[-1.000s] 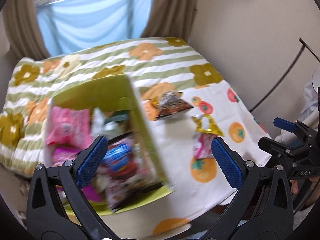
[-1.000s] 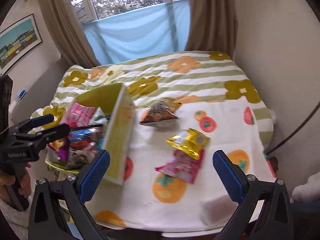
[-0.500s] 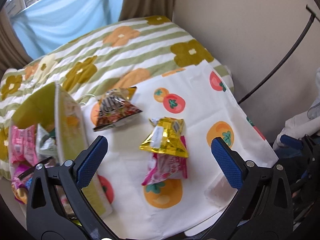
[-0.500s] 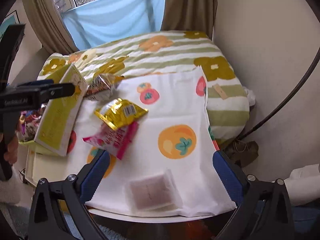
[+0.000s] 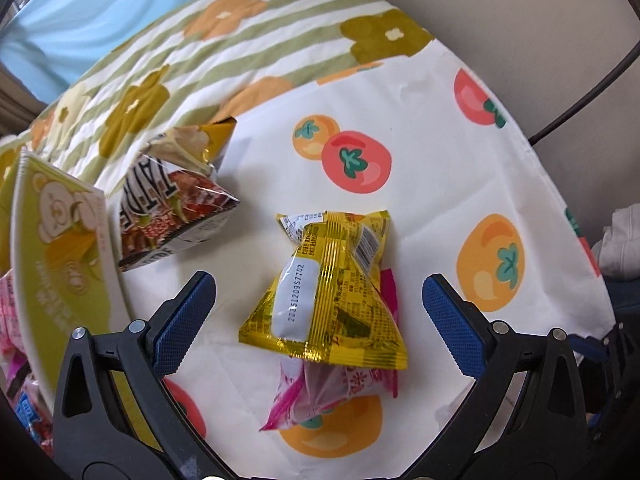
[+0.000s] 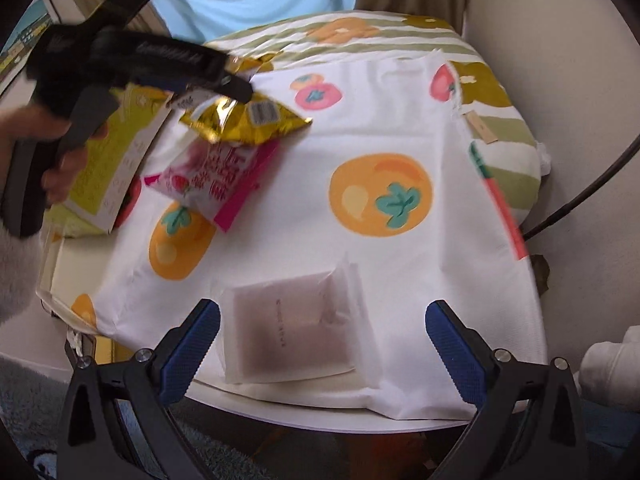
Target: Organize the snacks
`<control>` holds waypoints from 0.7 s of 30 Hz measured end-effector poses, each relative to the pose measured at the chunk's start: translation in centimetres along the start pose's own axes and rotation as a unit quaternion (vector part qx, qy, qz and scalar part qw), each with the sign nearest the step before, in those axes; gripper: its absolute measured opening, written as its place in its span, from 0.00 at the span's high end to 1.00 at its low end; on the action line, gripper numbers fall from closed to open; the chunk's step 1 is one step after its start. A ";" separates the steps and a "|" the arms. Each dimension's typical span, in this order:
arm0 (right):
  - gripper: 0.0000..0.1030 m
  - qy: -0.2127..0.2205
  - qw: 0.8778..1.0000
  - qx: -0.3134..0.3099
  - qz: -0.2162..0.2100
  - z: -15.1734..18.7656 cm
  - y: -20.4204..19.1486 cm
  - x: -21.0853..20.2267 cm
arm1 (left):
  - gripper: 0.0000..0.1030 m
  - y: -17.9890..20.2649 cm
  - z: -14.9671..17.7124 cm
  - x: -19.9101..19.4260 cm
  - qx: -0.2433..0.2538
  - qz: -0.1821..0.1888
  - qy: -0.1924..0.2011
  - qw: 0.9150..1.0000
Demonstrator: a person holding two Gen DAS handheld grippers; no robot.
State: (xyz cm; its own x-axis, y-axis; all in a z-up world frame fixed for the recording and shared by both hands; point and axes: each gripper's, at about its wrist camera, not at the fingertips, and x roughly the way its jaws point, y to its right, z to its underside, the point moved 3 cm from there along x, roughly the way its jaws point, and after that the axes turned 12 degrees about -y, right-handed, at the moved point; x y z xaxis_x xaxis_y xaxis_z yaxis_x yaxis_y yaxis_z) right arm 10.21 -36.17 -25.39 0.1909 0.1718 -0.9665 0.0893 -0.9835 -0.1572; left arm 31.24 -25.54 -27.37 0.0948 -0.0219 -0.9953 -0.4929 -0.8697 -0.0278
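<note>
Risk: left gripper (image 5: 319,316), jaws apart over yellow packet (image 5: 328,284) | may snag pink packet (image 5: 332,388) beneath | right gripper (image 6: 322,354), jaws apart over pale pouch (image 6: 294,338)

My left camera looks down closely over the yellow packet (image 5: 320,292); my right camera views it (image 6: 244,120) from farther back, sharing the fruit-print cloth (image 5: 440,168).

Left gripper (image 5: 319,308), right gripper (image 6: 322,338): black plastic frames, blue textured finger pads (image 5: 184,316), silver screws at pivots. Left hand (image 6: 60,148): bare skin, fuzzy pale sleeve at 8 o'clock.
</note>
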 end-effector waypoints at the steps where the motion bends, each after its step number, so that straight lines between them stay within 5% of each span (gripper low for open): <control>1: 0.01 -0.003 1.000 -0.005 -0.003 0.2 -0.2 0.4 | 0.01 0.0 -0.1 0.5 0.002 -0.001 -0.006 1.000; 7: 0.01 -0.021 0.999 -0.032 0.001 0.6 -1.9 2.4 | 0.25 0.2 -0.2 3.2 0.016 0.008 -0.037 0.999; 13: 0.01 -0.033 0.998 -0.053 0.027 0.7 -2.6 3.9 | 0.37 0.2 -0.1 3.7 0.027 0.011 -0.028 0.999; 21: 0.01 -0.049 0.997 -0.053 0.034 0.6 -2.9 5.3 | 0.40 -0.4 -0.2 3.1 0.024 0.024 -0.018 0.999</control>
State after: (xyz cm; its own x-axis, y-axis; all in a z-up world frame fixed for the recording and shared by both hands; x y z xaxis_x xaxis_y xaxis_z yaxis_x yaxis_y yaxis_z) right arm 10.38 -32.40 -30.21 0.1040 0.0927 -0.9903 0.1838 -0.9803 -0.0725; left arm 31.96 -25.35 -30.47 0.0396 -0.0455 -0.9982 -0.5367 -0.8436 0.0172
